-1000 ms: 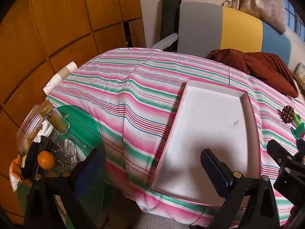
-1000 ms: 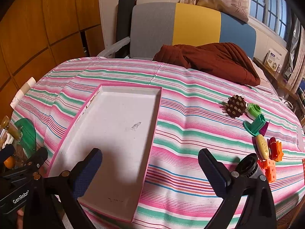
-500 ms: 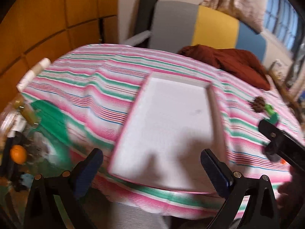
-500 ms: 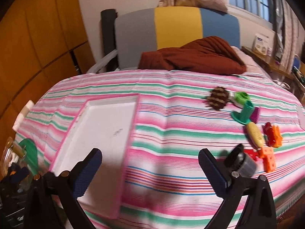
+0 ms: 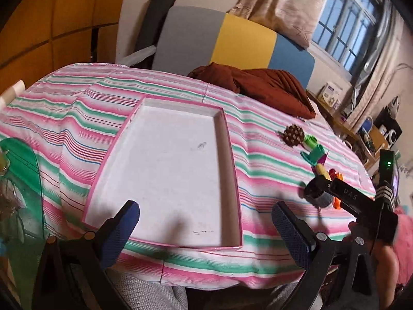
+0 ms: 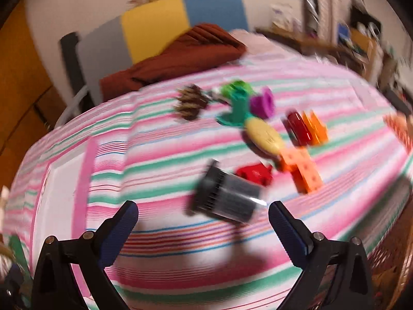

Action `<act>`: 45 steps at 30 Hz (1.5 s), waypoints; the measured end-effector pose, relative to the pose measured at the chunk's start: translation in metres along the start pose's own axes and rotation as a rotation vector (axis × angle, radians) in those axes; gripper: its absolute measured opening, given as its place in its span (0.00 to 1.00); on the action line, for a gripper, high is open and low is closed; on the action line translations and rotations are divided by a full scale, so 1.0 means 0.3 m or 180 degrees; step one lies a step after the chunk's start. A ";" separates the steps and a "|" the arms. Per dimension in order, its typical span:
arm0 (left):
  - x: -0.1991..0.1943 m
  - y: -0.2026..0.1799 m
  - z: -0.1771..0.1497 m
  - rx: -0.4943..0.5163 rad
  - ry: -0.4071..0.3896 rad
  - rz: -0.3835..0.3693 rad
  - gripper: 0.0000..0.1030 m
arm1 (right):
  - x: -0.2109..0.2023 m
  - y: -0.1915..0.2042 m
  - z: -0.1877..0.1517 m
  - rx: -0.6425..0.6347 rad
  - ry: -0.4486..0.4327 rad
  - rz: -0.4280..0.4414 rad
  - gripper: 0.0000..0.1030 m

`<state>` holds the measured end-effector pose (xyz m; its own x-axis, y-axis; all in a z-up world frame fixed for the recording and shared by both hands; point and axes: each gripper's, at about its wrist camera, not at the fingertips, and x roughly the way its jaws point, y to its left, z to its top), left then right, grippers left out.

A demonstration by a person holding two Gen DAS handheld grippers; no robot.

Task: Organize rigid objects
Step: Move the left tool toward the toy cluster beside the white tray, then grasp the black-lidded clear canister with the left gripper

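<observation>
Toys lie scattered on the right half of the striped bed cover (image 5: 165, 95), well apart from the white tray (image 5: 165, 160) with its pink rim, which sits empty on the left half. Nearest of them to the right hand-held gripper (image 6: 204, 219) is the dark ribbed cylinder (image 6: 227, 196): it lies on its side straight ahead of the wide-open jaws and just beyond their tips, its flared end to the left and its long axis running roughly left to right, a little tilted. That puts the long axis across the line of approach, along the direction in which the fingers close, so by my judgement the wrist would need a turn to pinch it across the narrow body. The view is blurred, so finer detail is uncertain.

Farther off sit a red piece (image 6: 255, 175), an orange block (image 6: 302, 170), a yellow oval (image 6: 265, 135), a teal piece (image 6: 237, 111), a purple cup (image 6: 263, 103) and a brown spiky ball (image 6: 191, 102).

The left hand-held gripper (image 5: 206, 230) hangs spread wide and holding nothing at the near edge of the tray, far from the toys; the right one is clearly the nearer for a pick.
</observation>
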<state>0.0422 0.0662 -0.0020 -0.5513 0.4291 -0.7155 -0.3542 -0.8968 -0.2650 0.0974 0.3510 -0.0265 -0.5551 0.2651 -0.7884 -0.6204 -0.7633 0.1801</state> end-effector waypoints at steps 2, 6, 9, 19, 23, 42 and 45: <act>0.013 -0.005 -0.005 0.0035 0.0059 0.0014 1.00 | 0.042 -0.043 -0.002 0.0141 0.0136 0.0086 1.00; 0.011 -0.007 -0.023 0.0038 0.0091 -0.0015 1.00 | 0.099 -0.059 0.010 0.0276 0.0278 0.0418 1.00; 0.008 -0.005 -0.024 0.0047 0.0077 0.0019 1.00 | 0.096 -0.007 0.042 0.0119 0.0179 0.0533 1.00; 0.032 -0.009 -0.030 0.0096 0.0157 0.0059 1.00 | -0.003 0.269 0.097 -0.0694 -0.0187 0.1138 0.99; 0.036 -0.018 -0.030 0.0114 0.0131 0.0017 1.00 | -0.049 0.118 0.096 -0.0324 -0.0523 0.0753 0.97; 0.098 -0.190 -0.038 0.0673 0.0293 -0.0064 1.00 | 0.173 -0.178 0.033 -0.0106 -0.0093 0.0116 0.57; 0.111 -0.211 -0.030 0.0704 0.0312 -0.0104 1.00 | 0.196 -0.169 0.040 -0.0184 -0.0135 0.0090 0.51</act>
<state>0.0530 0.1362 -0.0150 -0.4646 0.4355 -0.7710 -0.5336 -0.8326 -0.1487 0.0896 0.4124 -0.0749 -0.5957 0.2667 -0.7576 -0.5717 -0.8034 0.1667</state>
